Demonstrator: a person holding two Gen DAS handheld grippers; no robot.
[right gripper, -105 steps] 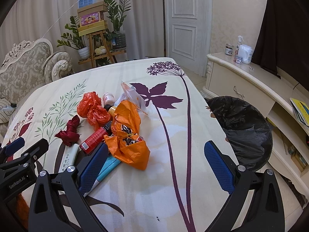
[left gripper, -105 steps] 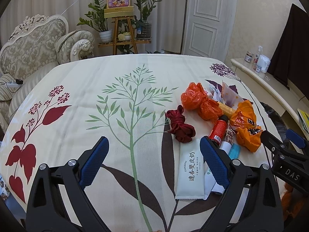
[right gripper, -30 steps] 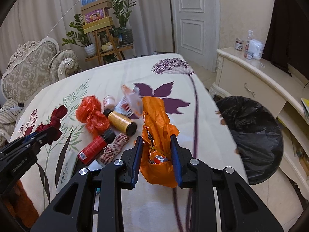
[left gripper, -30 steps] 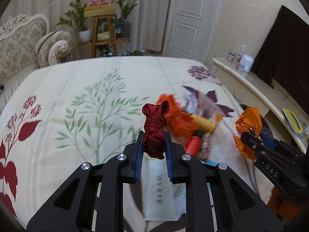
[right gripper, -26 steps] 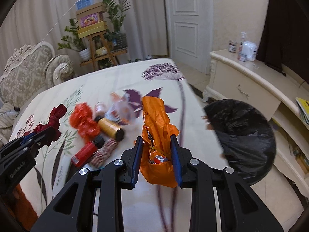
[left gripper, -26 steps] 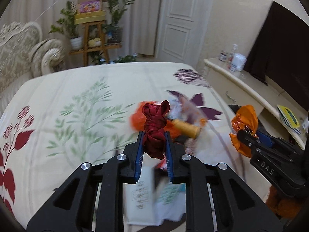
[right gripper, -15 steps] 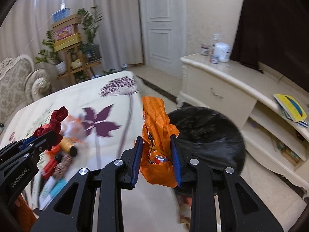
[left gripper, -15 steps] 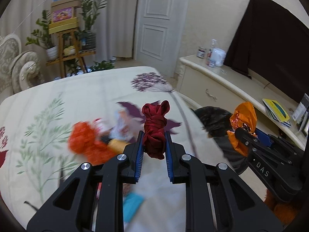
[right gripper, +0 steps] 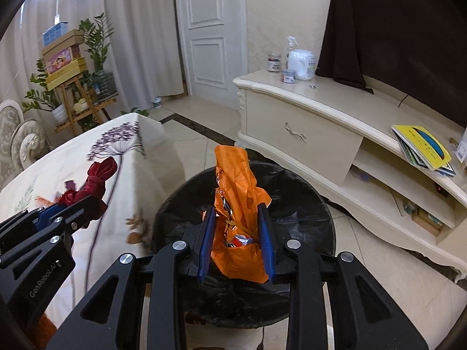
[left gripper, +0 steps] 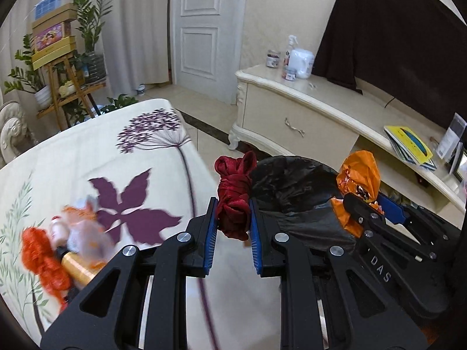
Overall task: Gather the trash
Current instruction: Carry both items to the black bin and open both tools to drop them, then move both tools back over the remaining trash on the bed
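My left gripper [left gripper: 232, 227] is shut on a knotted dark red cloth [left gripper: 235, 198] and holds it in the air at the table's right edge, beside the black-lined trash bin [left gripper: 294, 186]. My right gripper [right gripper: 236, 242] is shut on an orange plastic bag [right gripper: 238, 204] with foil wrappers inside and holds it above the bin's opening [right gripper: 303, 204]. The right wrist view shows the left gripper with the red cloth [right gripper: 93, 186] at the left. The left wrist view shows the right gripper with the orange bag [left gripper: 360, 180] over the bin.
More trash lies on the floral tablecloth [left gripper: 87, 157]: an orange bag [left gripper: 43, 259], a yellow spool [left gripper: 77, 268], a clear wrapper. A cream TV cabinet [right gripper: 321, 122] with bottles and books stands behind the bin. A plant stand [right gripper: 78, 93] and door are at the back.
Both grippers closed on their items, lifted them off the table and swung right. The orange bag is now over the bin and the red cloth is at the table's edge.
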